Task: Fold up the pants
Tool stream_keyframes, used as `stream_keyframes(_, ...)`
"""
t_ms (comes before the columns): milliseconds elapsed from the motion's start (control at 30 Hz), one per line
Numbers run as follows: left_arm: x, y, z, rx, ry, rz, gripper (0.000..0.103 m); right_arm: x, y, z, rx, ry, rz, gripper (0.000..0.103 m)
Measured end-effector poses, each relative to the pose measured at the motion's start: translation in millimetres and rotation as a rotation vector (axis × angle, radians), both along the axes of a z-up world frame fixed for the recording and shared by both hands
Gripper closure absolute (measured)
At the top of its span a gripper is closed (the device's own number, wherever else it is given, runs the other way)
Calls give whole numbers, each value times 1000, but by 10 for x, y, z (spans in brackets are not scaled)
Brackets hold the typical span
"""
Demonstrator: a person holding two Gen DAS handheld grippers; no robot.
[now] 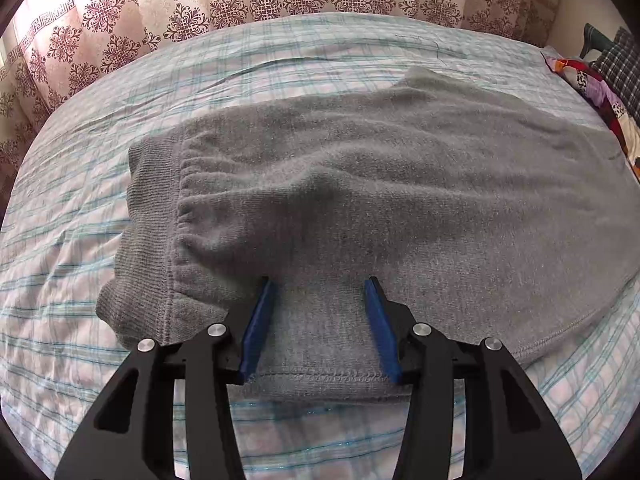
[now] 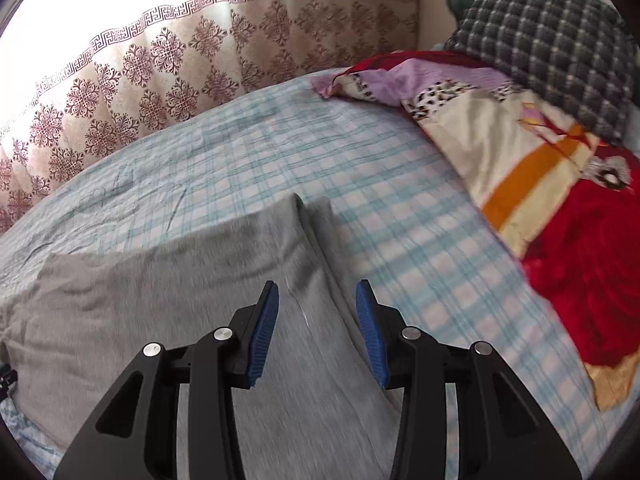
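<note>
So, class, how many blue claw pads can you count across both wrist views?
4. Two on the left claw, open above the grey pants; two on the right claw, open above the pants' other end. None appears hidden.

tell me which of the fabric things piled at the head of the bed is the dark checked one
The dark checked pillow, topmost of the pile at the far right; the colourful quilt under it is red, cream and purple instead.

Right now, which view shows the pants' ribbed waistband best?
The left wrist view: the ribbed waistband of the grey pants lies fully visible at left. The right wrist view shows only plain grey fabric, no waistband.
</note>
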State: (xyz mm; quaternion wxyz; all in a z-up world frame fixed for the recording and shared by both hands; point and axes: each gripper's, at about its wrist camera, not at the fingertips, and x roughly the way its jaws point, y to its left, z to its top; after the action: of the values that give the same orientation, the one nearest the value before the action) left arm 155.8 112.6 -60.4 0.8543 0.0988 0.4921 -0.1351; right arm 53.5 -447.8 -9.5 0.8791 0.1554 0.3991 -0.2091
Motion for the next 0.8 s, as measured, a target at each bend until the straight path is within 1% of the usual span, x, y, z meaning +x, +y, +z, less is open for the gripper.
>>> stream_keyframes(67, 18, -15, 27, 2, 12, 11, 54, 158, -79, -91, 29, 19, 6, 62)
stream_keyframes(133, 28, -24, 78, -15, 20, 21, 51, 341, -178, -209, 58, 46, 18, 62)
stream_keyframes(233, 28, -87, 163, -26, 4, 17, 49, 497, -280, -349, 111, 65, 42, 61)
stream_keyframes(333, 69, -177, 223, -32, -9, 4, 43, 589, -282, -427, 94, 90, 59, 60)
stream_keyframes(400, 126, -238, 239, -36, -12, 2, 41, 608, -246, -441, 63, 102, 69, 64)
stream_keyframes(433, 173, -268, 241, -40, -12, 6, 41, 614, -216, -433, 31, 111, 69, 73)
stream_keyframes(467, 206, -289, 239, -42, -12, 11, 41, 609, -209, -422, -5, 118, 55, 88)
stream_keyframes(500, 253, -313, 238, -46, -12, 22, 41, 604, -199, -394, -33, 121, 44, 90)
stream_keyframes(533, 308, -334, 238, -56, -10, 33, 41, 596, -182, -351, -60, 112, 36, 95)
stream_keyframes(567, 361, -351, 243, -71, -8, 46, 41, 581, -190, -328, -84, 111, 24, 96)
stream_keyframes(600, 409, -367, 243, -84, -6, 57, 41, 586, -199, -318, -129, 117, -2, 97)
stream_keyframes(633, 455, -382, 235, -88, -4, 65, 40, 588, -237, -340, -163, 140, -39, 103)
stream_keyframes(667, 494, -402, 214, -84, -1, 71, 40, 592, -298, -373, -187, 168, -78, 103)
stream_keyframes(700, 543, -428, 177, -69, 4, 78, 40, 583, -419, -453, -153, 186, -103, 103)
stream_keyframes(733, 576, -449, 141, -57, 10, 83, 40, 558, -486, -491, -119, 186, -112, 103)
stream_keyframes(800, 612, -485, 77, -38, 17, 83, 39, 473, -529, -452, -92, 146, -127, 103)
